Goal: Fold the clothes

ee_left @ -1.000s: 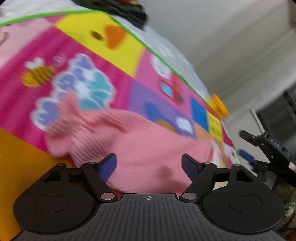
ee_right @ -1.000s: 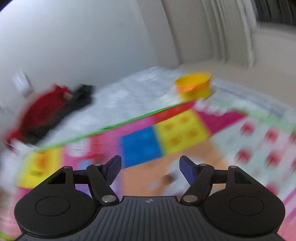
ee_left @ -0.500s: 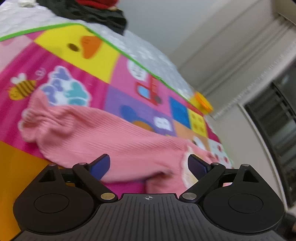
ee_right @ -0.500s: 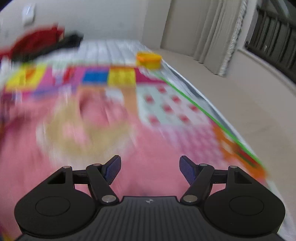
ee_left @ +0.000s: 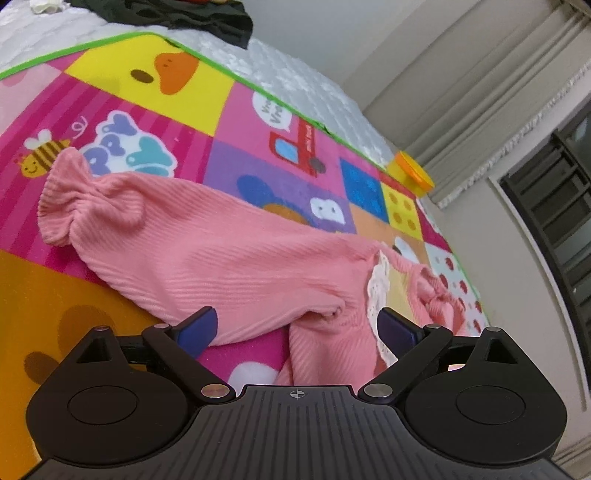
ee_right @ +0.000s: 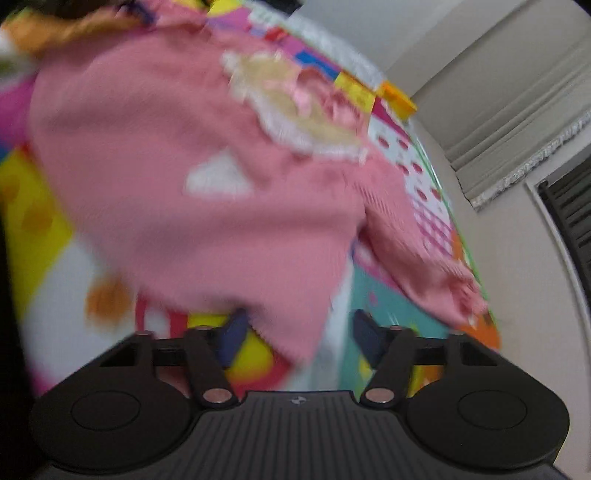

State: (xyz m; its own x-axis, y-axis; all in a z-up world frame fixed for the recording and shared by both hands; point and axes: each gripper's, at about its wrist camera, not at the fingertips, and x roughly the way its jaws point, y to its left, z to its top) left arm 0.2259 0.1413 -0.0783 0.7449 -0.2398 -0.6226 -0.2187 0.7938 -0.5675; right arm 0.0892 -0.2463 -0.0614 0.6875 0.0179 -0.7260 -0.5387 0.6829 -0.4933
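Observation:
A pink ribbed sweater [ee_left: 229, 258] with a white lace collar [ee_left: 378, 291] lies spread on a colourful play mat [ee_left: 184, 92]. One sleeve stretches to the upper left, its cuff near a bee picture. My left gripper [ee_left: 297, 328] is open just above the sweater's armpit area, holding nothing. In the blurred right wrist view the sweater's body [ee_right: 184, 192] fills the frame, and my right gripper [ee_right: 297, 332] is open at its bottom hem corner, holding nothing.
A pile of dark clothes [ee_left: 173, 14] lies on the white quilted cover [ee_left: 295, 85] beyond the mat. A yellow-orange container [ee_left: 412, 173] stands at the mat's far corner, also in the right wrist view [ee_right: 397, 98]. Curtains and a wall are to the right.
Both grippers have swung over the mat and come down close to the sweater. The left now faces the sleeve and armpit, the right the hem. Both stayed open.

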